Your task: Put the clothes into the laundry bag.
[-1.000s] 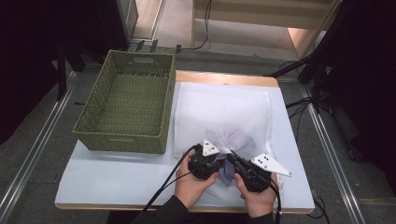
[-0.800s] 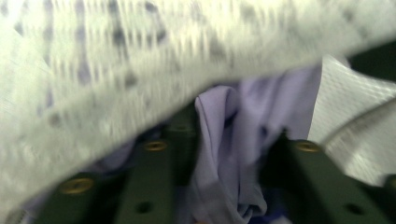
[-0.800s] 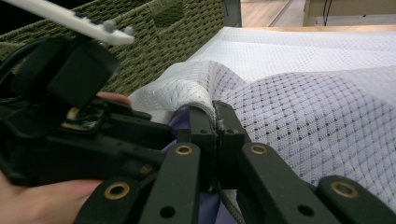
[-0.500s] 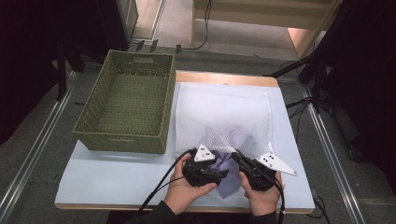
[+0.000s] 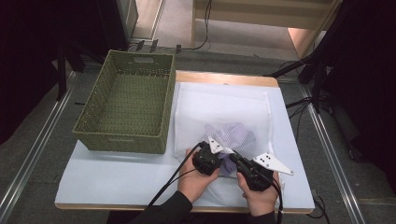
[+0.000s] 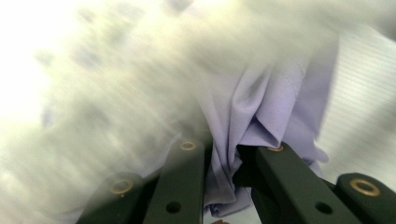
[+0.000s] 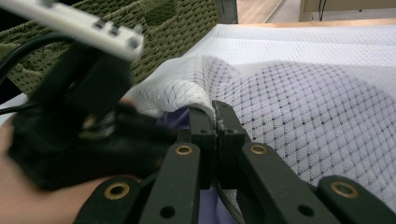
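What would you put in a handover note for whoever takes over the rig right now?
Left claw: its jaws have just been closing and now pinch the lilac cloth at the bag's mouth.
Right claw: shut on the rim of the white mesh bag.
Most of the cloth sits inside the bag on the table; a bunch hangs out at the near edge. The green basket stands beside it.
Left to do, probably: get the cloth to one side of the mouth.

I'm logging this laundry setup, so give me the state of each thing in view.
Green basket: empty, upright.
White mesh bag: flat on the table, mouth edge lifted.
Purple cloth: crumpled, partly inside the bag.
Left gripper: jaws just closed, on the cloth.
Right gripper: shut on the bag's edge.
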`<act>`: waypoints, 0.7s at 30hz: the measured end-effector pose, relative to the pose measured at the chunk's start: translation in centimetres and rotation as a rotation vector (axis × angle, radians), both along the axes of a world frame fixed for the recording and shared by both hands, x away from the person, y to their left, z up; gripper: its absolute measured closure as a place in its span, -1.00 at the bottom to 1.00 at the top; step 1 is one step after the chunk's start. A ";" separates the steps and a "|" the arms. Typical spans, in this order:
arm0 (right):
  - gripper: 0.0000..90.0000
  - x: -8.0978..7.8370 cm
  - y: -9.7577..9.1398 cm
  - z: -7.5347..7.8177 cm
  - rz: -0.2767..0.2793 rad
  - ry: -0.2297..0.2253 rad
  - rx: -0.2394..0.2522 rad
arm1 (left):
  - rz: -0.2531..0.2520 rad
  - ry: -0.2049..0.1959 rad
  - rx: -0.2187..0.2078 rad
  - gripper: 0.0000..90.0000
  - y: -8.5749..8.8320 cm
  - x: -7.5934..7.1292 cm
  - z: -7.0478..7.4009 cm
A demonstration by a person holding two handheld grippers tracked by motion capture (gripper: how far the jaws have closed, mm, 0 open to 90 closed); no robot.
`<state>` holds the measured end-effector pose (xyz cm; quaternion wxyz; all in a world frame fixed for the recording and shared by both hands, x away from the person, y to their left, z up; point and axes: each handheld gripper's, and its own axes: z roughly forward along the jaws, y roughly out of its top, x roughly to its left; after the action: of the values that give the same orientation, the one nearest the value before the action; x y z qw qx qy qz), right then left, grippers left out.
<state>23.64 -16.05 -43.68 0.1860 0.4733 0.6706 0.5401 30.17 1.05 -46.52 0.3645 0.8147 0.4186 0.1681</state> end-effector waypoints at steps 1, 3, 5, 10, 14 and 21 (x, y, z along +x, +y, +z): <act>0.97 0.0 0.1 0.0 0.000 0.006 -0.001 | 0.038 -0.016 -0.007 0.85 0.1 0.5 -0.4; 0.97 0.0 0.0 0.0 -0.004 0.007 -0.008 | 0.078 -0.026 -0.031 0.76 0.3 0.9 -0.8; 0.97 0.1 -0.1 0.0 -0.008 0.015 -0.002 | 0.037 0.007 -0.075 0.55 0.5 0.7 -0.7; 0.97 0.2 -0.6 -0.1 -0.019 0.018 0.005 | -0.061 0.049 -0.121 0.08 1.9 -1.1 0.7; 0.97 0.2 -0.6 -0.1 -0.021 0.017 0.003 | -0.110 0.084 -0.141 -0.02 2.6 -2.5 1.1; 0.97 0.2 -0.2 -0.3 -0.012 0.026 -0.005 | -0.128 0.051 0.036 0.52 0.3 -2.5 -0.6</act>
<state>23.89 -16.25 -43.93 0.1817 0.4840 0.6715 0.5309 27.70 1.38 -47.15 0.3490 0.8501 0.3720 0.1311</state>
